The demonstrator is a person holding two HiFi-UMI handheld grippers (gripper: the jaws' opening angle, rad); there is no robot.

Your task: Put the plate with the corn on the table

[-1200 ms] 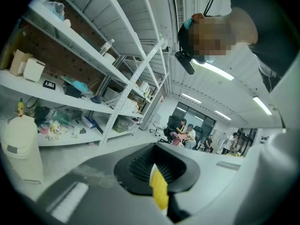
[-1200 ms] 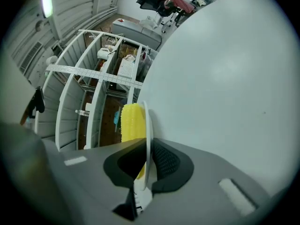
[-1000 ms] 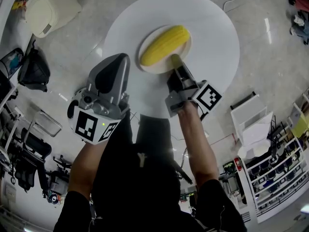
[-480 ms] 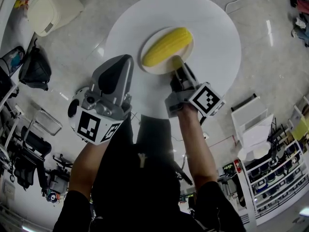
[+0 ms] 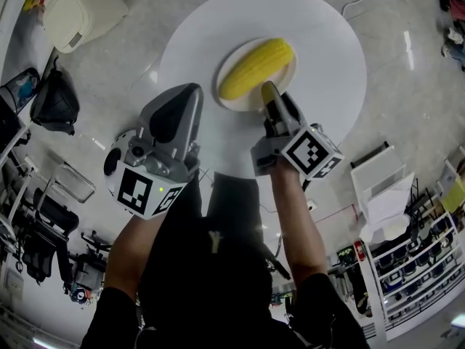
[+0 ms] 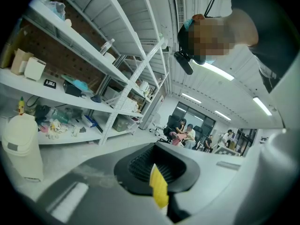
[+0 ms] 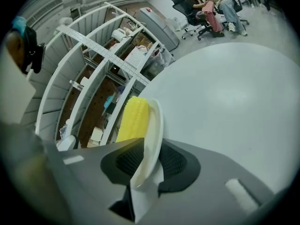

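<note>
Grey floor (image 5: 407, 86); white metal shelving (image 6: 47, 90)

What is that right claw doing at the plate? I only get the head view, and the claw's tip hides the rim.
Observer: In the right gripper view, the rim of the plate stands between the jaws of the right gripper. The jaws have just been opening, so it seems to be letting go.
Visitor: And the left claw, is it carrying anything?
Observer: No. In the left gripper view, the left gripper has nothing between its jaws and faces shelves.
Visitor: Is anyone else around?
Observer: Yes, people sit on chairs far back in the room.
</note>
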